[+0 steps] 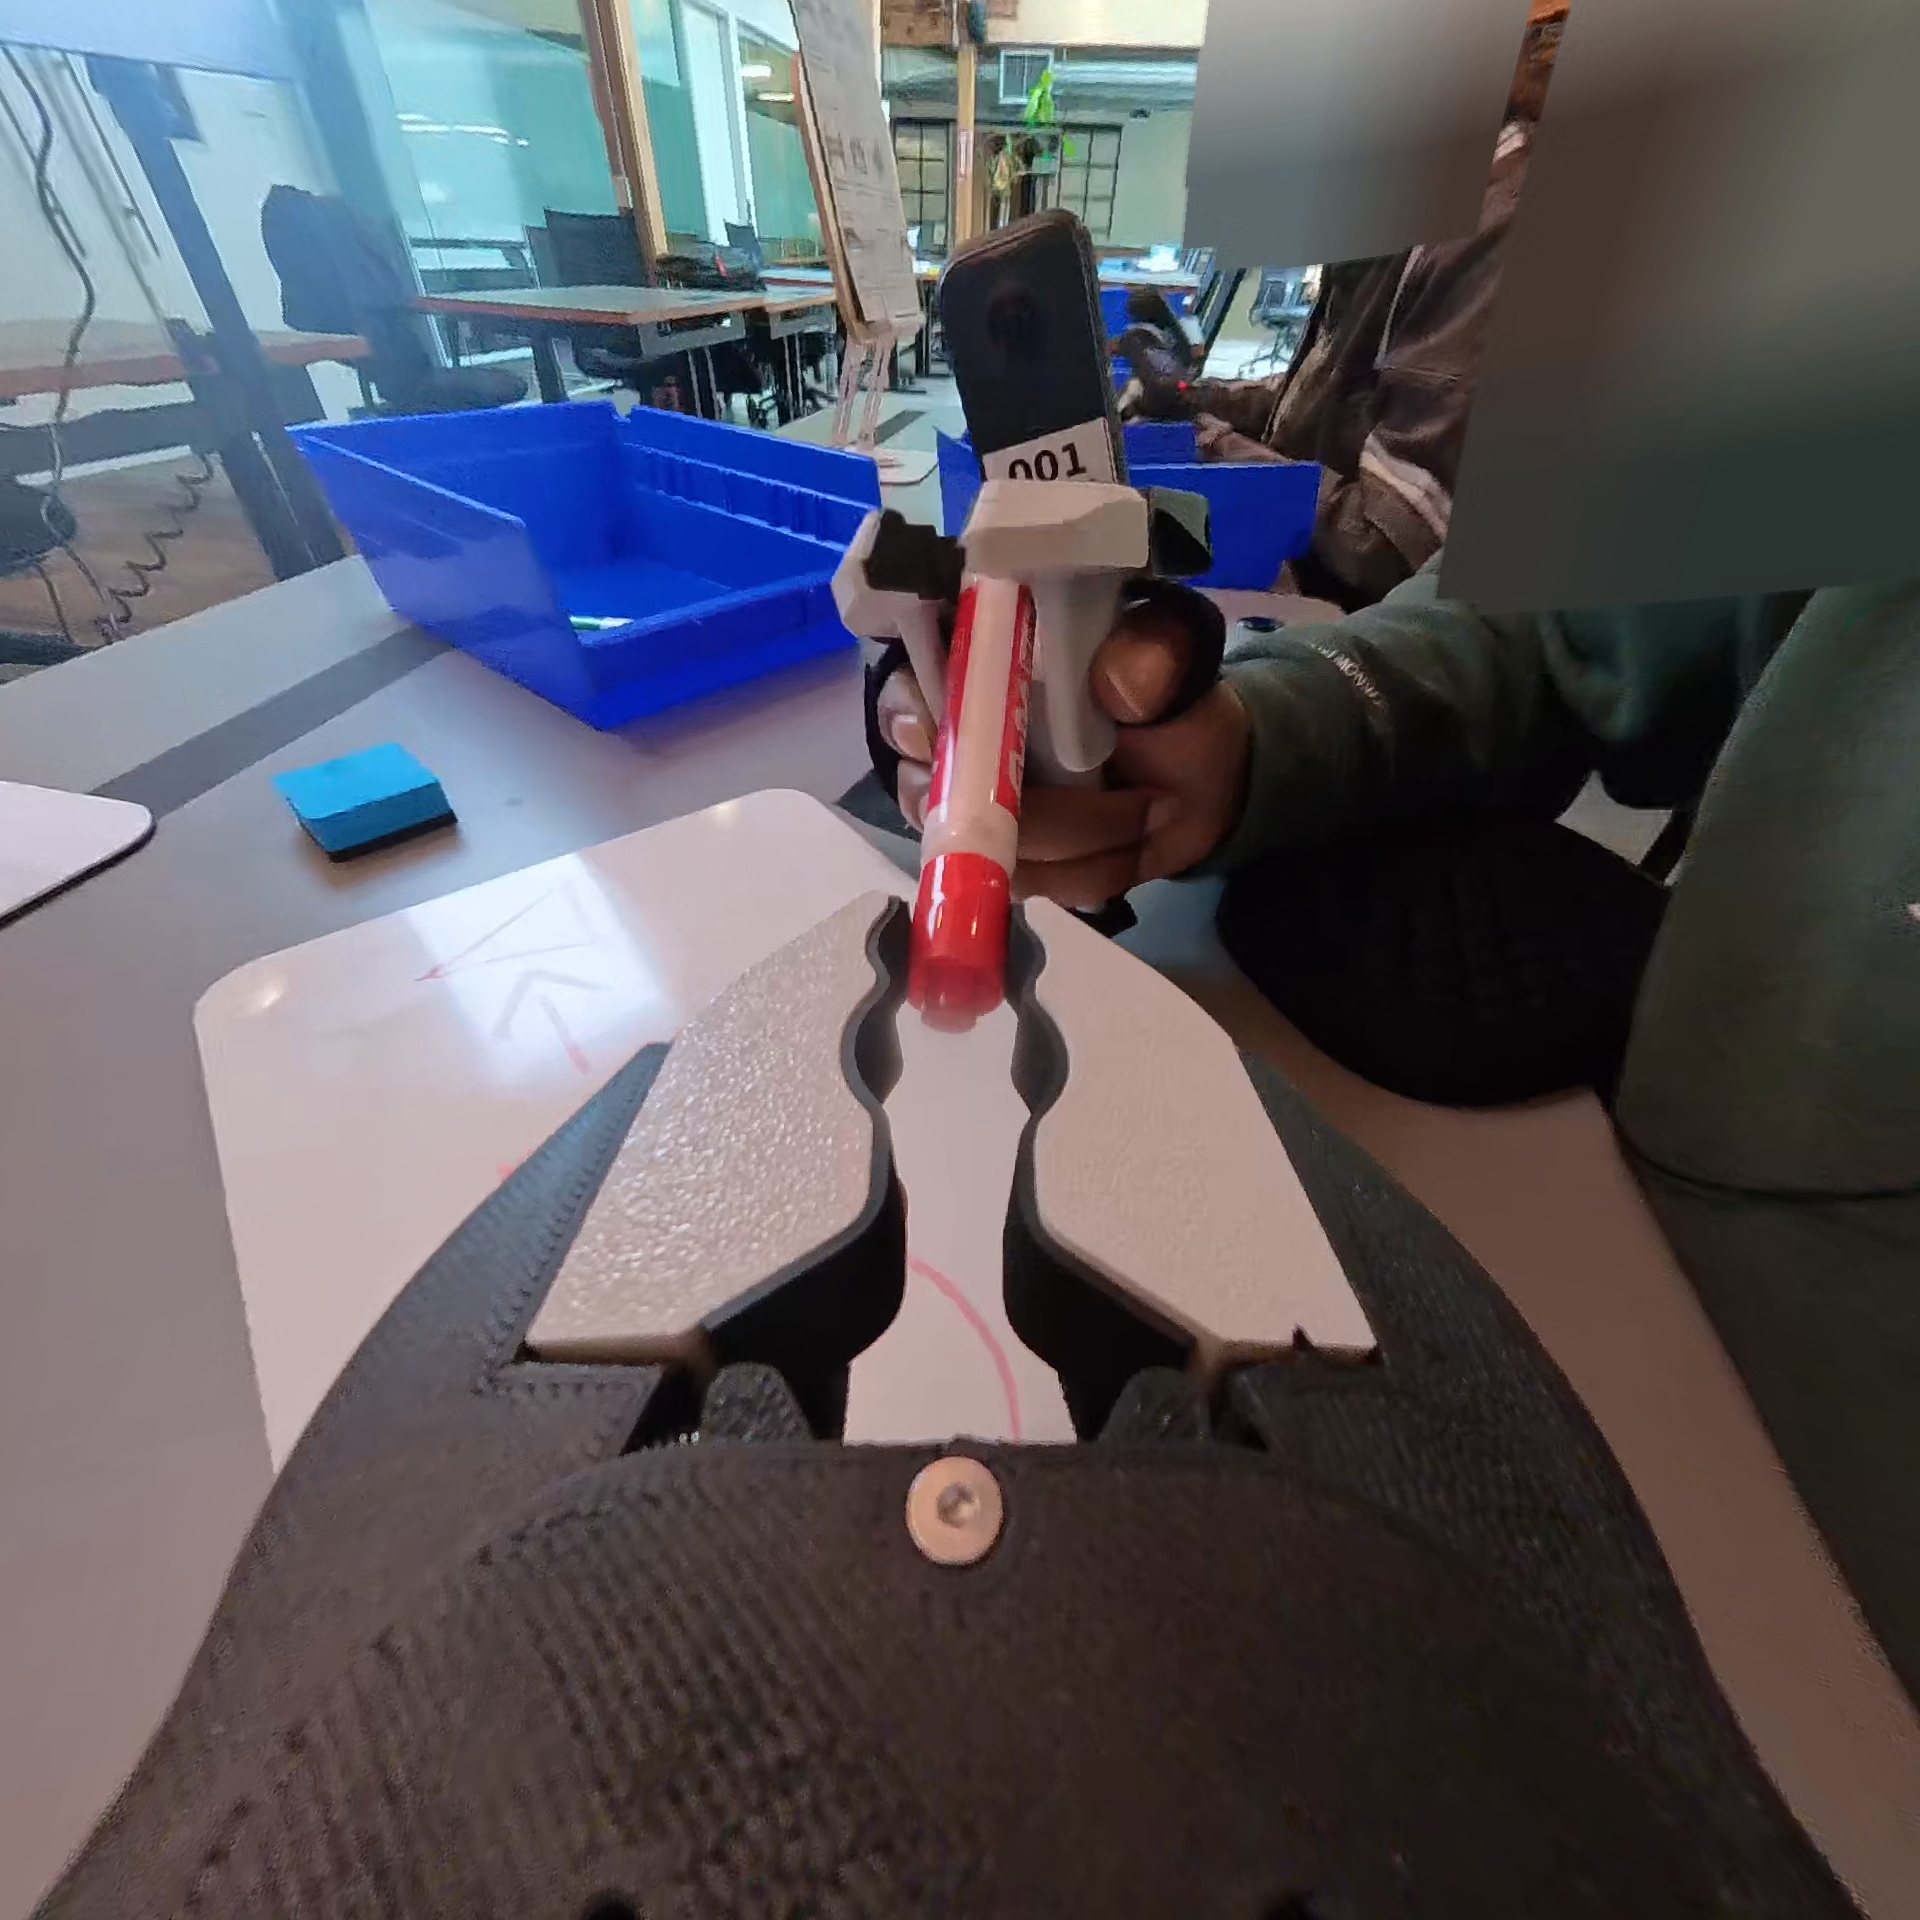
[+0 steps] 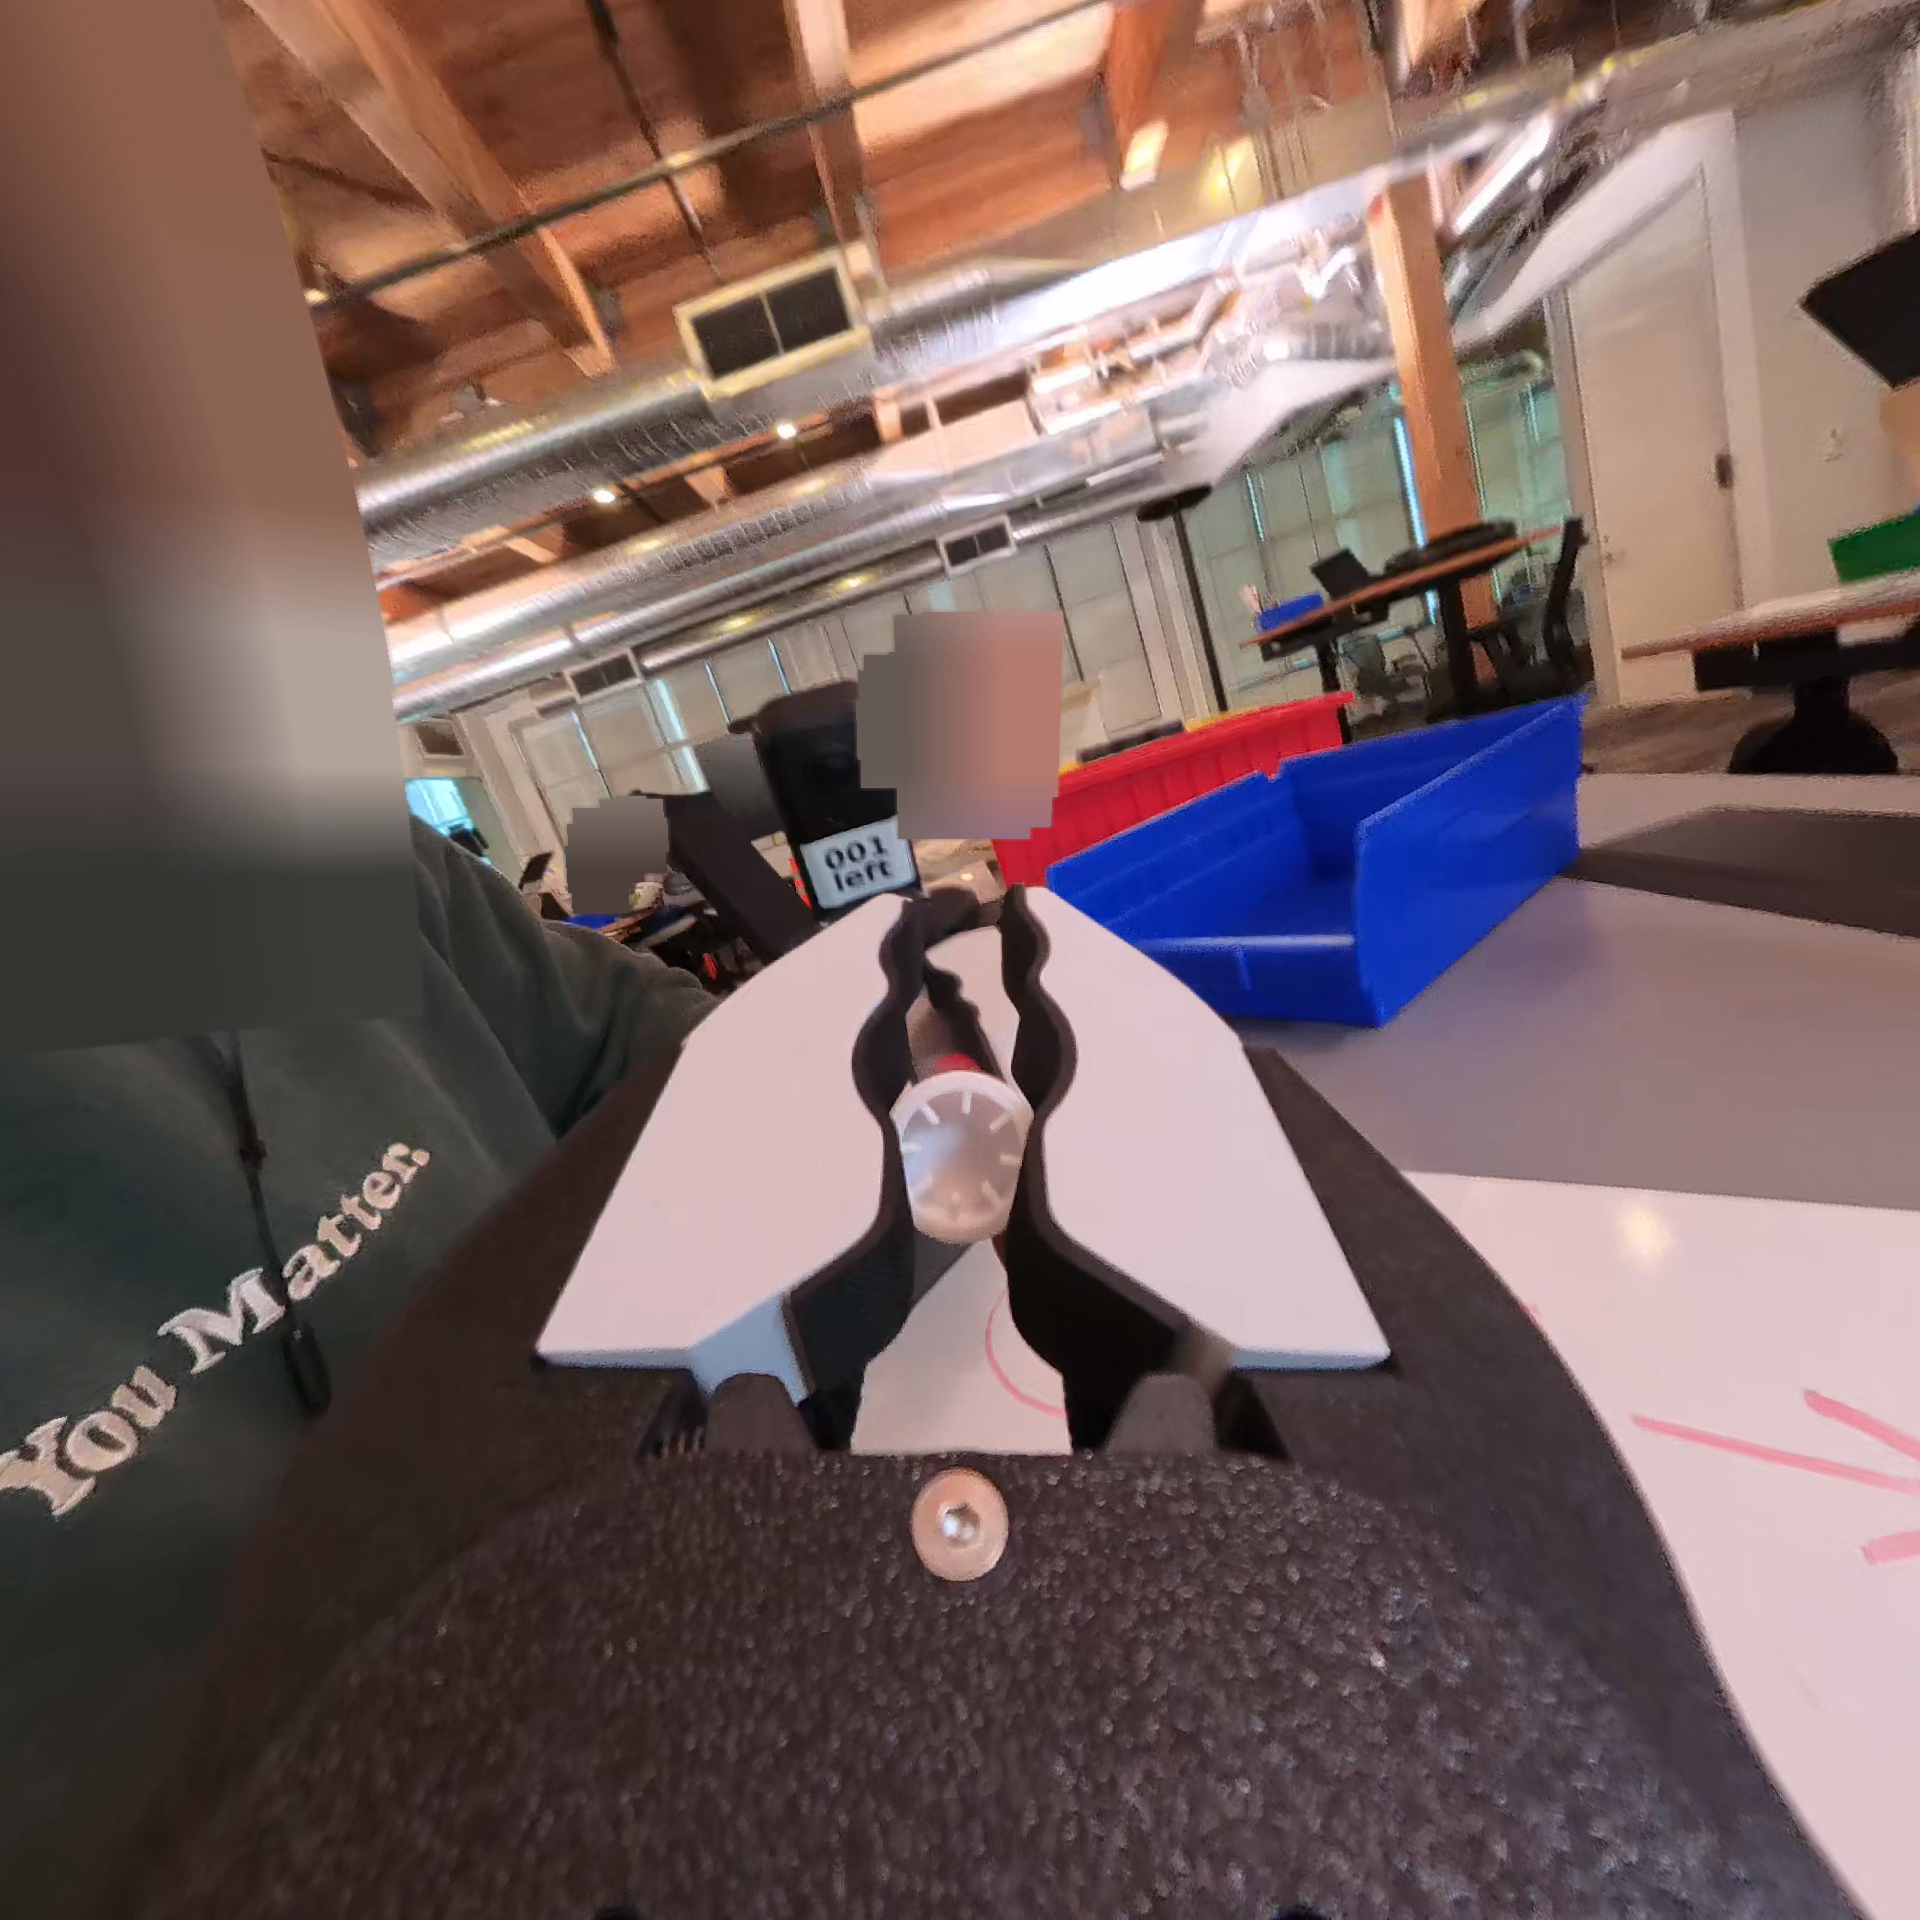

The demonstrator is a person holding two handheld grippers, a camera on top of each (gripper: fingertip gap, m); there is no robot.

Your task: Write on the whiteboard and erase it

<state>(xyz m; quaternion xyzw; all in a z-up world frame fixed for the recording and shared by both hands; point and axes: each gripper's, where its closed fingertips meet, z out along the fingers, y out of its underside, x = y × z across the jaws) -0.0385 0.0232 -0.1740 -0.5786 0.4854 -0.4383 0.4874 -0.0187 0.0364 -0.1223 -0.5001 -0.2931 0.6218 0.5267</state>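
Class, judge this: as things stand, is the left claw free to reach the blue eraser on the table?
Probably not yet. The left claw is closed around the marker's red cap. The path to the blue eraser, lying left beyond the whiteboard, looks unobstructed.

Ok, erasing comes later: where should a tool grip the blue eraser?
Probably across the eraser's narrower width, on its blue foam sides, coming from above: it lies flat on the table, dark felt down, with top and sides free.
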